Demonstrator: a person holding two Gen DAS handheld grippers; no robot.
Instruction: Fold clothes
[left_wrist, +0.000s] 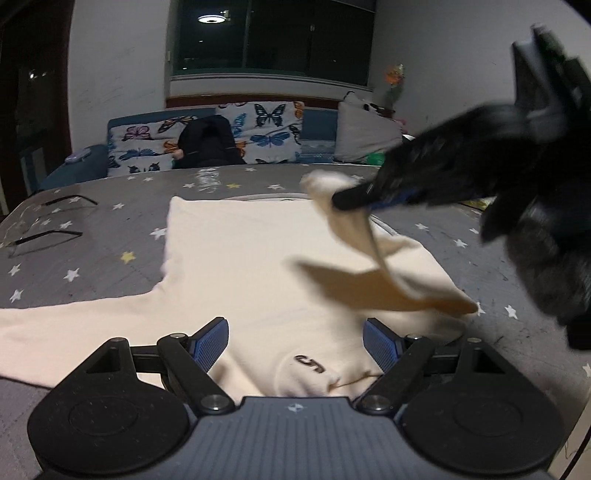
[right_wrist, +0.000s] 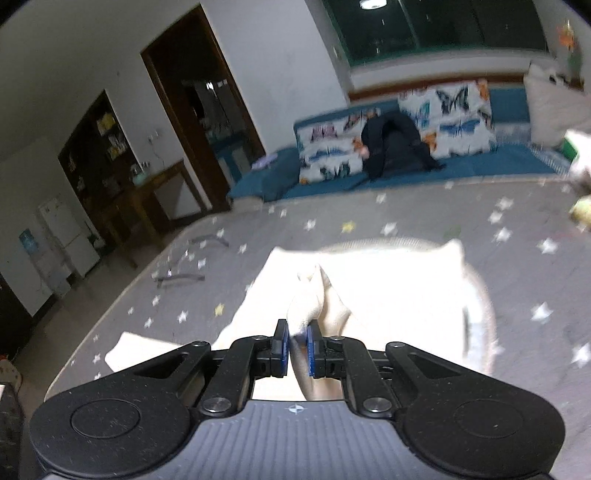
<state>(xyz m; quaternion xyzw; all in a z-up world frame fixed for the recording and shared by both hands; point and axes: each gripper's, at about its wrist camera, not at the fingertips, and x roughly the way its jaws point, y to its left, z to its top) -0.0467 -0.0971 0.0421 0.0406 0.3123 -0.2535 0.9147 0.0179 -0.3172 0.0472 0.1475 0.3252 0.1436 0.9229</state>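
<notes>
One cream garment (left_wrist: 236, 258) lay spread flat on the grey star-printed surface (left_wrist: 92, 266), and everything else is placed from it. The left gripper (left_wrist: 295, 341) hung low over the garment's near edge, angled downward, its two blue-padded fingers (left_wrist: 210, 341) spread wide apart with nothing pinched between them; the collar with a small dark logo showed in the gap. The right gripper (left_wrist: 343, 201) reached in from the garment's right side, raised above it and tilted down, blurred. Its jaws were clamped on a bunched sleeve (right_wrist: 310, 306) of the garment, and the cloth trailed from the pads down to the garment's right shoulder. One sleeve stretched out flat to the garment's left. Left of the garment lay one clear hanger-like object with dark bars (left_wrist: 48, 229). Beyond the garment's far edge stood one blue sofa (right_wrist: 369, 181) bearing two butterfly-print cushions (left_wrist: 273, 129) and one dark bag (left_wrist: 210, 144).
</notes>
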